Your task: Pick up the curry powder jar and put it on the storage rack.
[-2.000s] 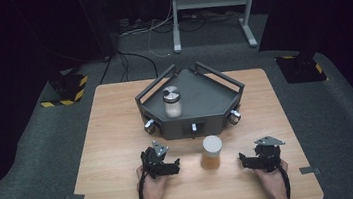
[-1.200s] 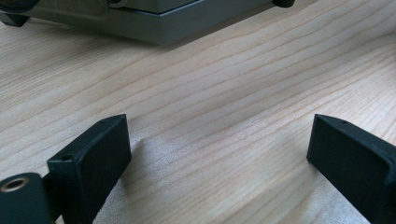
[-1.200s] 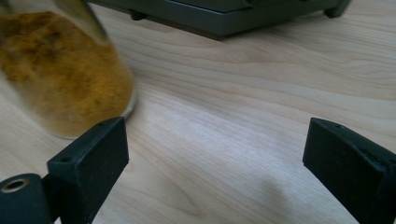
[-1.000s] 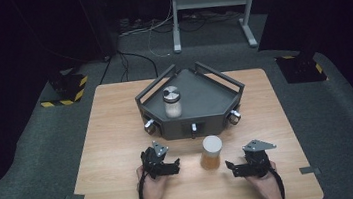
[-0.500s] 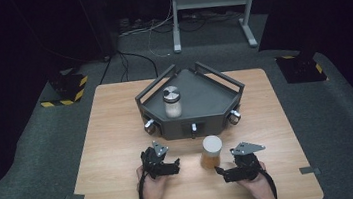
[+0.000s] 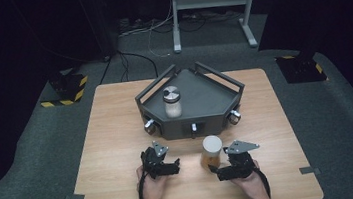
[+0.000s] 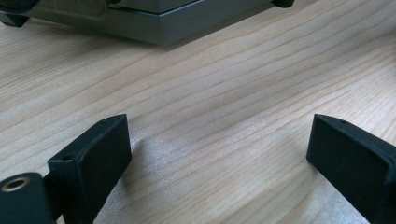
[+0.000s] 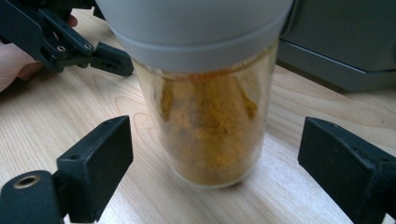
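Spice jar (image 6: 212, 151), glass with a pale lid and orange-yellow powder clinging to its wall, stands upright on the wooden table (image 6: 113, 137), just in front of the grey tray (image 6: 214, 97) and between my two hands. In the right gripper view the jar (image 8: 210, 121) sits squarely between the two black jaws, with bare wood showing on either side of the glass, so neither pad touches it. My right gripper (image 6: 221, 171) has just been narrowing its jaws around the jar, yet they stand apart and hold nothing. From the high view that gripper lies low on the table, just at the jar's near right side, its grey plate on top.

My left gripper (image 6: 174, 166) rests on the table to the jar's left, near it but not touching. In the left gripper view its jaws stand wide apart over bare wood grain, with nothing between them, and the tray's grey base (image 7: 154, 23) runs across the top of the picture. The right gripper view also catches that left gripper (image 8: 112, 60) beyond the jar.

Farther back, a second jar (image 6: 172, 101) with a metal lid stands upright inside the tray, well apart from both grippers.
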The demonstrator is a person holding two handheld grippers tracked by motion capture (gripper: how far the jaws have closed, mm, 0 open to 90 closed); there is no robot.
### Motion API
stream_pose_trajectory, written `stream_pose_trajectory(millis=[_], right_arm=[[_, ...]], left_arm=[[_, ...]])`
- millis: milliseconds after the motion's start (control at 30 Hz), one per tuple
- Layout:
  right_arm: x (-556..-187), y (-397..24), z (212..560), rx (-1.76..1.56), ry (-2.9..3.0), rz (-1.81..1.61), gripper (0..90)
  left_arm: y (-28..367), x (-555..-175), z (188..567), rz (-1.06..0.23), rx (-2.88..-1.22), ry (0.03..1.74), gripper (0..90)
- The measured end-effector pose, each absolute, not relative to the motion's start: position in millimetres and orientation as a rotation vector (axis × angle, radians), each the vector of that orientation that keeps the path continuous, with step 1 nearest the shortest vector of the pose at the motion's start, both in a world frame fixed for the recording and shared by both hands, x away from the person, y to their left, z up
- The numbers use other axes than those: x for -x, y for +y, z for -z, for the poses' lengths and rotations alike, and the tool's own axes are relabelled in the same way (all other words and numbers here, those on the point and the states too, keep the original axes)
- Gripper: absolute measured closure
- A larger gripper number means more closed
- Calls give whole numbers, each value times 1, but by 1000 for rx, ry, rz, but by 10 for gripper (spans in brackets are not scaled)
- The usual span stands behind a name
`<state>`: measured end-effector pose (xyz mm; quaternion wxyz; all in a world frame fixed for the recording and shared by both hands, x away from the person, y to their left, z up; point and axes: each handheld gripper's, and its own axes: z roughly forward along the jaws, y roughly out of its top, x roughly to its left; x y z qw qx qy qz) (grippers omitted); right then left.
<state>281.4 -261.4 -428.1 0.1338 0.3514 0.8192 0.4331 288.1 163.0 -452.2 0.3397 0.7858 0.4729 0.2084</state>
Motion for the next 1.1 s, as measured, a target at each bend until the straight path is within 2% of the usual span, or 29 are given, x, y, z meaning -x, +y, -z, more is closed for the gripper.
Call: stream_pose_trajectory(millis=[533, 1100], right_arm=[[-287, -252, 428, -992, 2359, -1316, 145], [-284, -250, 424, -973, 2276, -1356, 229]], left_arm=[[163, -288, 452, -543, -2046, 1231, 65], [163, -288, 452, -542, -2046, 1229, 68]])
